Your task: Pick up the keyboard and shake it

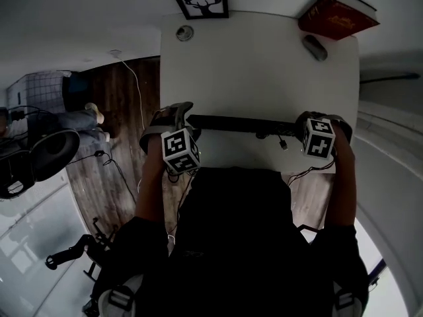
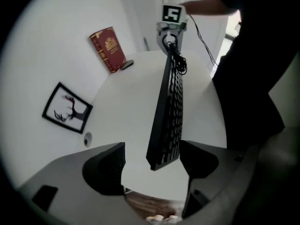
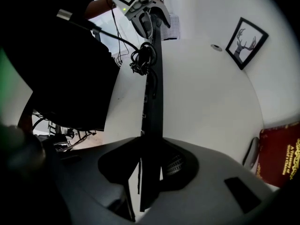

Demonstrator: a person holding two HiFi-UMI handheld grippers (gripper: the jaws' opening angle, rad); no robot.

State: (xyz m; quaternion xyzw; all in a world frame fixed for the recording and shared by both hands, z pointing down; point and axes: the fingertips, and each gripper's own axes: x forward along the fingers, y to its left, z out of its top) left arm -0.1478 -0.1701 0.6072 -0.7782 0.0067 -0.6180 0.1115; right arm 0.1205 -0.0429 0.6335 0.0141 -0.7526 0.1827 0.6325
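Note:
The black keyboard (image 1: 244,124) stands on its long edge above the white table (image 1: 258,65), close to the table's near side. My left gripper (image 1: 174,115) is at its left end. In the left gripper view the jaws of the left gripper (image 2: 152,165) are open wide. The keyboard's end (image 2: 168,125) hangs between them, close by the right finger (image 2: 199,159) and well apart from the left one. My right gripper (image 1: 308,121) is at the other end. In the right gripper view the right gripper (image 3: 149,165) is shut on the keyboard's edge (image 3: 152,102). A coiled cable (image 3: 143,60) hangs off the keyboard.
A red book (image 1: 337,15), a grey mouse (image 1: 315,47), a framed deer picture (image 1: 200,0) and a small round disc (image 1: 184,33) lie along the table's far side. Wooden floor, cables and a black chair (image 1: 39,154) are to the left.

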